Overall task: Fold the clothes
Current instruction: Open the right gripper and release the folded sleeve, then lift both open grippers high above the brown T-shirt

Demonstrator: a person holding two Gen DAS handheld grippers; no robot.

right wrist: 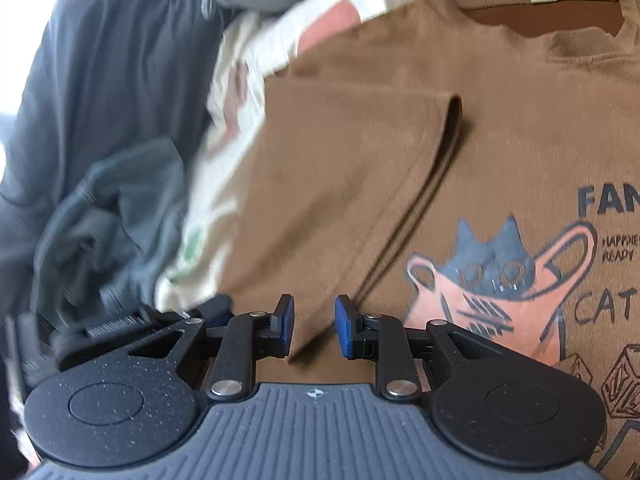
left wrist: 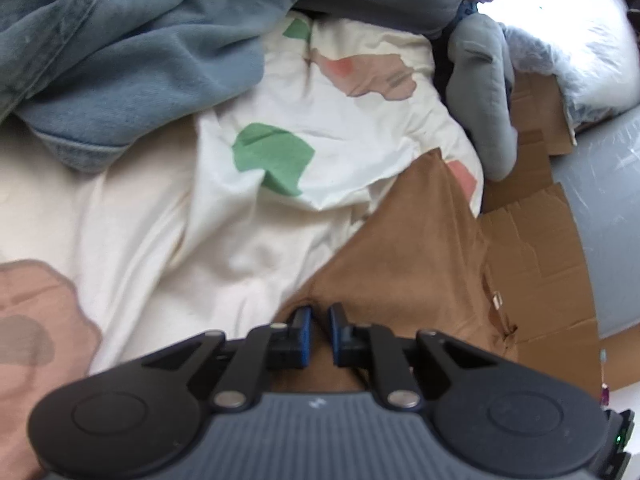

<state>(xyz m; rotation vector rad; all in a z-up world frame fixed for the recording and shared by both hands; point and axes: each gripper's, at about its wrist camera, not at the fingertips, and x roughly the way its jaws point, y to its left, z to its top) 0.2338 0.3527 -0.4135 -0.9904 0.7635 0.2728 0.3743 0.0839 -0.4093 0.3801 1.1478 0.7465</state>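
Observation:
A brown T-shirt (right wrist: 460,152) with a cat print (right wrist: 488,280) lies spread out, its sleeve (right wrist: 360,184) folded in over the chest. My right gripper (right wrist: 314,326) hovers just over the sleeve's lower edge, its blue pads (right wrist: 287,322) apart and gripping nothing. In the left wrist view a corner of the same brown shirt (left wrist: 404,252) lies on a white sheet (left wrist: 168,240) with green and pink patches. My left gripper (left wrist: 320,334) sits at that corner with its pads (left wrist: 305,334) nearly together and brown cloth pinched between them.
A blue denim garment (left wrist: 120,60) is heaped at the far left, and a dark grey garment (right wrist: 108,100) lies left of the shirt. A grey sock (left wrist: 484,92) rests on flattened cardboard (left wrist: 536,240) at the right. A white plastic-wrapped bundle (left wrist: 580,48) sits in the far right corner.

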